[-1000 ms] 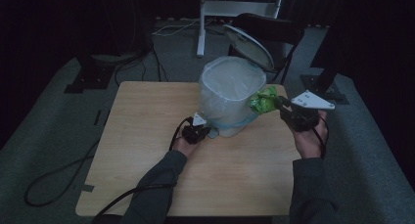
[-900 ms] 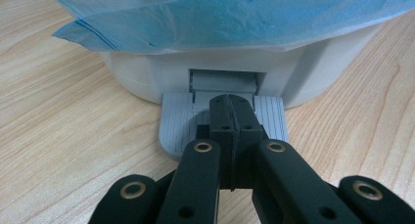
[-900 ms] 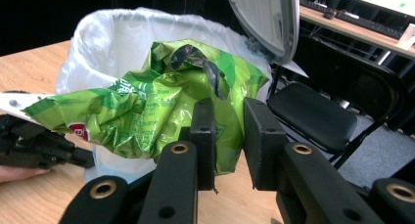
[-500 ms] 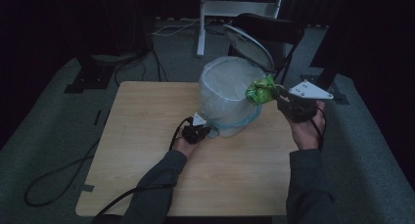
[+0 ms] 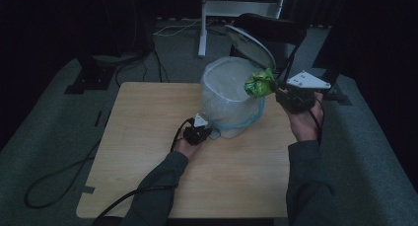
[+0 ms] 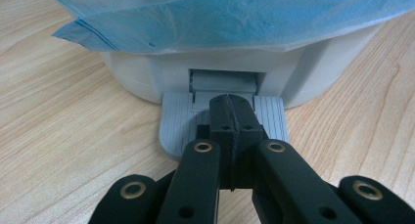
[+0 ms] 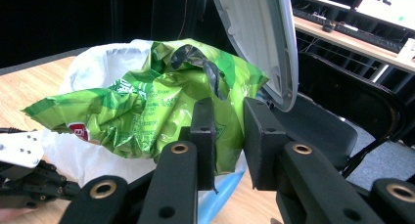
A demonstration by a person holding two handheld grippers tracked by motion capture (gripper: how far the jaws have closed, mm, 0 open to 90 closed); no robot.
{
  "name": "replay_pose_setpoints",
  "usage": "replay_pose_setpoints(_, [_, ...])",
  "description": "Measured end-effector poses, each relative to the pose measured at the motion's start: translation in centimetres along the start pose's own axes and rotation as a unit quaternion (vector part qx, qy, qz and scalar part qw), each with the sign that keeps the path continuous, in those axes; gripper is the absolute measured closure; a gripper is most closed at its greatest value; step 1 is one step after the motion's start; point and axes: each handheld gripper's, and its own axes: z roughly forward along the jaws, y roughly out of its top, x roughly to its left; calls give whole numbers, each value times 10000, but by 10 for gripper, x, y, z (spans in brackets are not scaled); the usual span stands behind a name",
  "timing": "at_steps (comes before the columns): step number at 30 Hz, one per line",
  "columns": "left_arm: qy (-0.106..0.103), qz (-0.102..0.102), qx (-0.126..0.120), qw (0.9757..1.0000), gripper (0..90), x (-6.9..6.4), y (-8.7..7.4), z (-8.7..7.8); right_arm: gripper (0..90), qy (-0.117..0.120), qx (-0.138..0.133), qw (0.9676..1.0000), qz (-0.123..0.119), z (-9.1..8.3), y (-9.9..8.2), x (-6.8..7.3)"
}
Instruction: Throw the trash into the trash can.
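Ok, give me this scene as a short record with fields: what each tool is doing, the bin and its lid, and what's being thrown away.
left tool: shut, tips pressing the grey pedal at the bin's foot
right tool: shut on the crumpled green wrapper, held over the bin's rim
bin: white, lined with a blue-edged bag, standing on the wooden table
lid: raised open
wrapper status: not yet dropped in

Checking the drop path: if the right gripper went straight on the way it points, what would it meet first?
Probably the open top of the lined bin. The right gripper holds a crumpled green wrapper at the bin's rim, pointing across the opening, with the raised lid behind. Depth is unclear, so it might pass above the liner.
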Motion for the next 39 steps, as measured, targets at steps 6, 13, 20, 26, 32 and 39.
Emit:
replay_pose_setpoints(6, [7,10,3,10000,900,0,0,0,754,27,27,10000,23,8,5,1])
replay_pose_setpoints(13, [-3,12,9,10000,900,0,0,0,753,49,73,9999,49,20,11,2])
replay_pose_setpoints(20, [-6,8,7,10000,900,0,0,0,753,54,109,9998,172,33,15,4])
replay_pose_setpoints(26, [-1,14,10,10000,900,0,0,0,753,145,123,9994,278,41,18,5])
replay_pose_setpoints(32, [-2,13,11,10000,900,0,0,0,753,103,178,9993,297,49,20,7])
replay_pose_setpoints(39, [11,18,8,10000,900,0,0,0,754,119,198,9993,281,56,22,11])
